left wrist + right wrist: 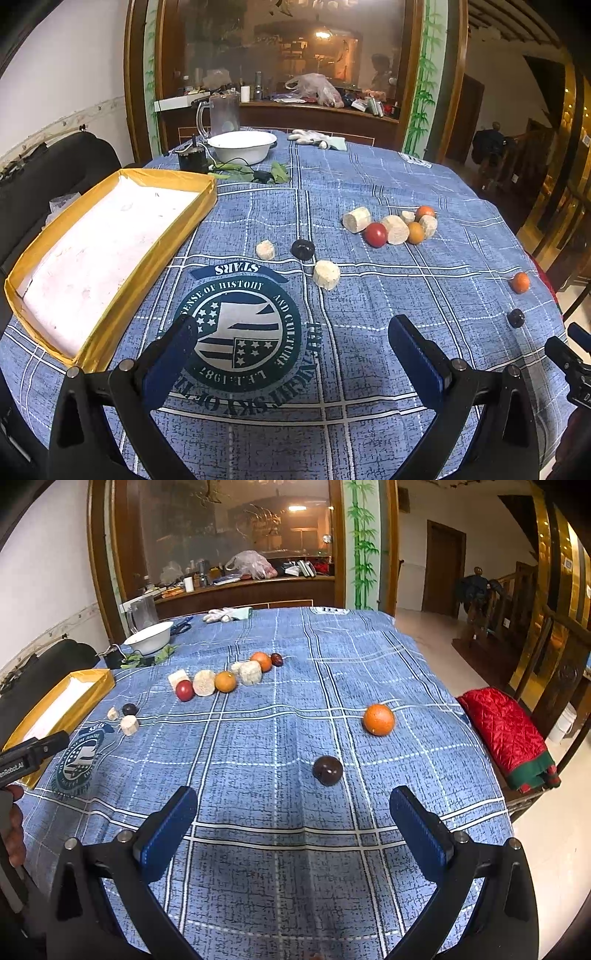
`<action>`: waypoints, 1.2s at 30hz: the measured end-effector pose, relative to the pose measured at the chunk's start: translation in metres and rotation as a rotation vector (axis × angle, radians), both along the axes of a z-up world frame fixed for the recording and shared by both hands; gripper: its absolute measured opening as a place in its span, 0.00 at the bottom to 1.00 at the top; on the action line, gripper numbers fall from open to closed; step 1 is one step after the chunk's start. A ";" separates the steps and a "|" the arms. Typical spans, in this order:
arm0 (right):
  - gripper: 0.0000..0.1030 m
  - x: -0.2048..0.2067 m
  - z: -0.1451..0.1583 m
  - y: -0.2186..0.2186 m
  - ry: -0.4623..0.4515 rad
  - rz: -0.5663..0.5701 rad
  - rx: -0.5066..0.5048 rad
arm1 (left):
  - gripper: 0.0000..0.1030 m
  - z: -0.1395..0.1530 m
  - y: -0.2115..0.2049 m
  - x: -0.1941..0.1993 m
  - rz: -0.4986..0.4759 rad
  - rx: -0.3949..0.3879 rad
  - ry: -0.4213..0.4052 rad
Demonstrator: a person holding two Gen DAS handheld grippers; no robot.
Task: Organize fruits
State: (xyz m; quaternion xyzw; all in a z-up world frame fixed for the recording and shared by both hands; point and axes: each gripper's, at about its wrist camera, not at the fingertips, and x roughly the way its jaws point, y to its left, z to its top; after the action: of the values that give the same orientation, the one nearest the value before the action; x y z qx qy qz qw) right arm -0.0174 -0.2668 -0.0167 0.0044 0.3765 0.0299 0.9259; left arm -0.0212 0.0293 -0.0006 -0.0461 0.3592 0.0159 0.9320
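1. Across the whole frame in both views: table under a blue checked cloth [369,184], fruit and pale cut chunks scattered on it.
2. Left of the left wrist view: yellow-walled box [147,254], white floor bare. No fruit is in it; judged the destination, so sorting has not begun.
3. Bottom of each view: left gripper [291,343] and right gripper [293,812], both spread wide, nothing between the jaws, above the cloth.
4. Centre right of the right wrist view: orange [378,720], alone, apart from the rest.
5. Just ahead of the right gripper: dark plum [327,770], the nearest fruit.
6. Upper centre of that view: cluster [225,677] of a red fruit, small oranges and pale chunks, some touching.
7. Step in hand, as judged: approach for a first pick. The next move calls for lowering the right gripper round the plum and closing gently; it is round and may roll.
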 end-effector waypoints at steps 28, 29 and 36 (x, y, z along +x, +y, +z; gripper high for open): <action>0.24 0.083 -0.047 -0.021 0.200 -0.012 0.018 | 0.94 -0.020 -0.017 0.039 -0.053 0.069 0.059; 0.24 0.083 -0.047 -0.022 0.199 -0.010 0.030 | 0.91 -0.021 -0.019 0.045 -0.050 0.075 0.071; 0.24 0.082 -0.047 -0.025 0.199 0.007 0.075 | 0.53 -0.039 -0.031 0.089 -0.027 0.119 0.157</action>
State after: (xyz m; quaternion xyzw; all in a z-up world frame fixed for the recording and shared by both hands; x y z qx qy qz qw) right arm 0.0650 -0.2921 -0.0633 0.0407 0.4652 0.0464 0.8831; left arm 0.0676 -0.0014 -0.0394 0.0155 0.4300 0.0282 0.9023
